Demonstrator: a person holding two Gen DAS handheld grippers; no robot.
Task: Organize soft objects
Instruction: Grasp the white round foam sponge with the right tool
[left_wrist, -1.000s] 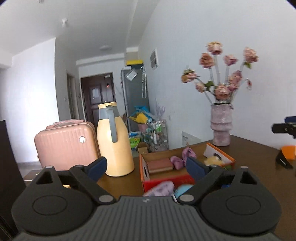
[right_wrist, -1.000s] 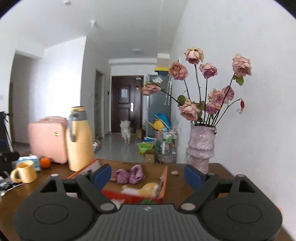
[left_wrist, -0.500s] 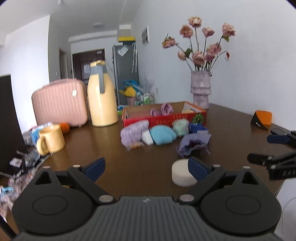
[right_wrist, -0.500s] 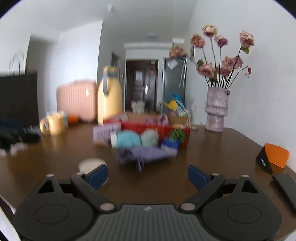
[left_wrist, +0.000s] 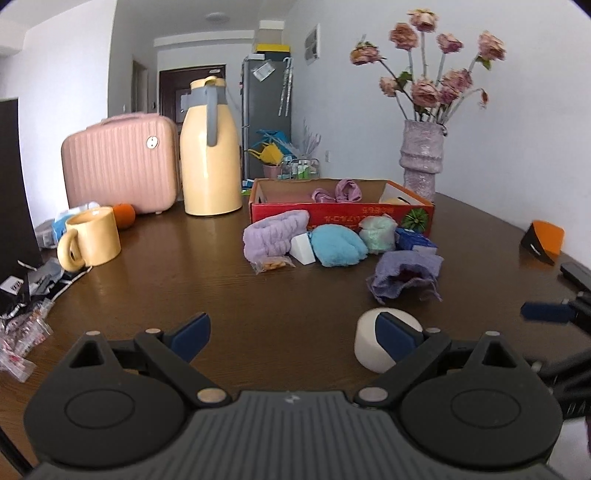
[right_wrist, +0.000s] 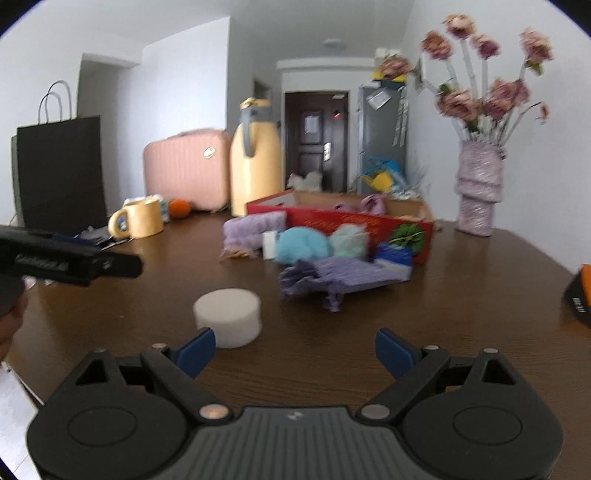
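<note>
A dark brown wooden table (left_wrist: 295, 295) stands in a white room with a dark door far behind. At its back are a pink suitcase (left_wrist: 120, 164), a yellow jug (left_wrist: 211, 147) and a vase of dried roses (left_wrist: 422, 158). A red cardboard box (left_wrist: 341, 214) holds two small purple soft pieces (left_wrist: 338, 192). In front of the box lie a lilac towel (left_wrist: 275, 236), a blue cloth (left_wrist: 340, 245), a pale green cloth (left_wrist: 378, 234) and a purple pouch (left_wrist: 404, 275); a white round sponge (right_wrist: 228, 312) sits nearer. The left gripper (left_wrist: 293, 332) is spread wide and holds nothing; its right finger covers part of the sponge. The right gripper (right_wrist: 295, 349) has just been opening, and nothing is between its jaws.
</note>
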